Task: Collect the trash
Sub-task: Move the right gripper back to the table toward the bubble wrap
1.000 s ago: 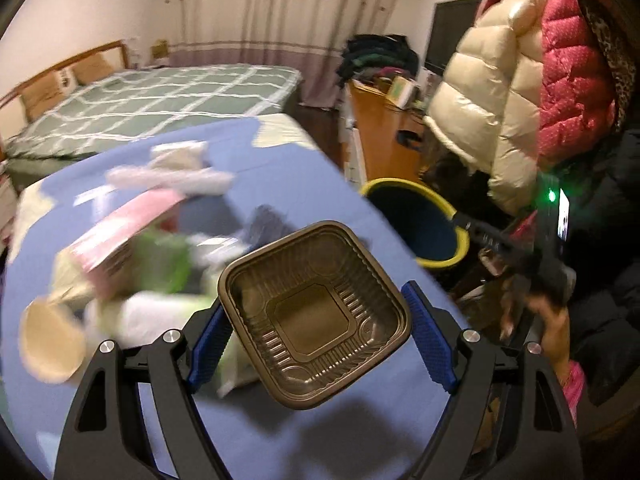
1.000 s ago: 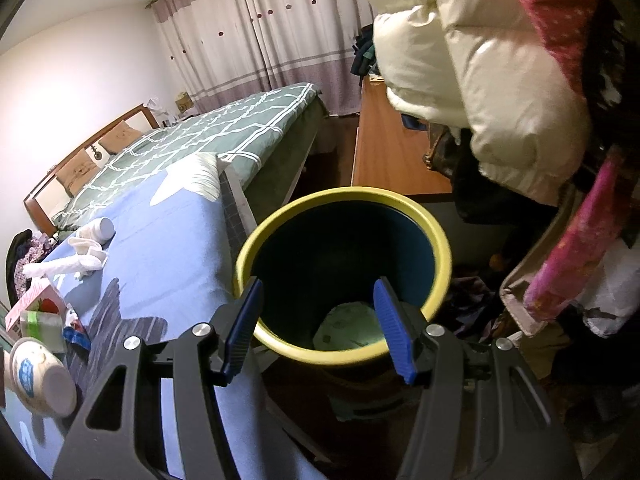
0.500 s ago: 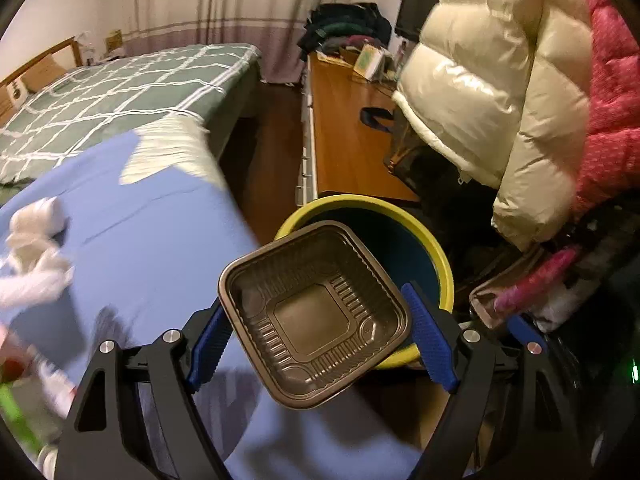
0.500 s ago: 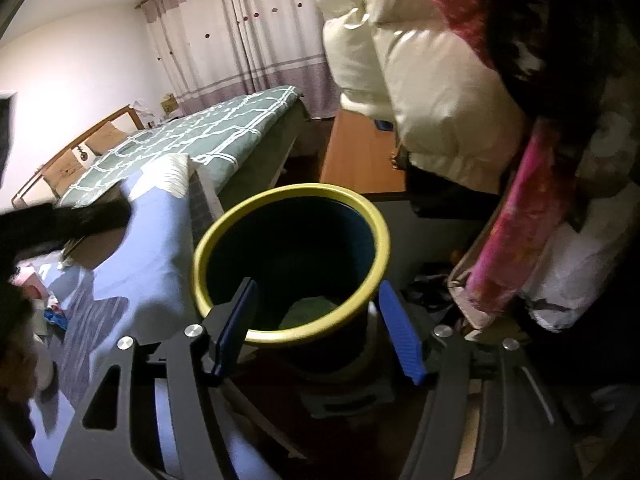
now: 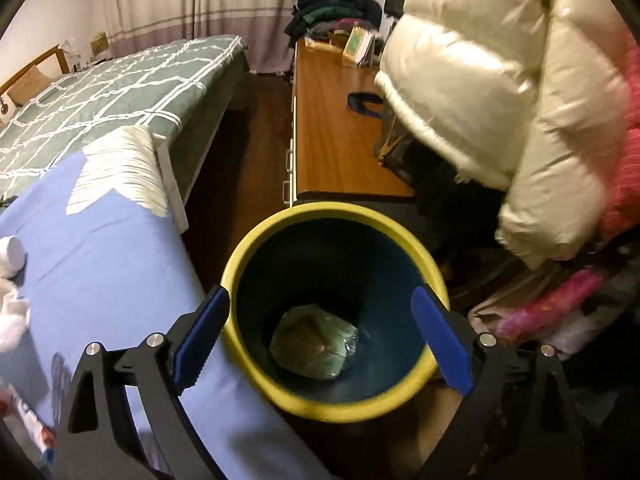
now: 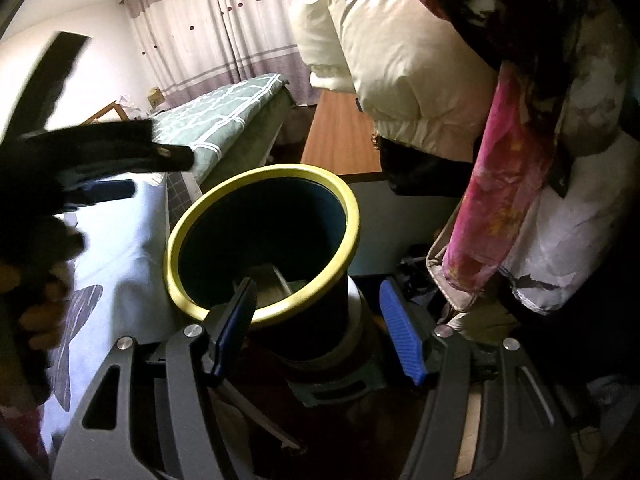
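The yellow-rimmed dark bin (image 5: 332, 212) stands on the floor beside the blue-clothed table (image 5: 100, 260). My left gripper (image 5: 319, 294) hangs right over its mouth, jaws opening, with nothing between the blue pads. A greenish-brown lump of trash (image 5: 316, 344) lies blurred at the bottom. In the right wrist view a brown tray (image 6: 272, 280) shows tilted inside the bin (image 6: 264, 170). My right gripper (image 6: 317, 285) is open at the bin's near side and grips nothing. The left gripper (image 6: 100, 152) appears there as a dark blur at upper left.
A white roll and tissue (image 5: 10, 252) lie on the table's left. A green checked bed (image 5: 100, 92) is behind, a wooden desk (image 5: 336, 140) beyond the bin. Puffy jackets (image 5: 480, 100) hang close on the right. A person's hand (image 6: 36, 300) is at left.
The left gripper swung right from over the table to above the bin and opened. The brown tray left its jaws and dropped in. The right gripper edged closer to the bin.
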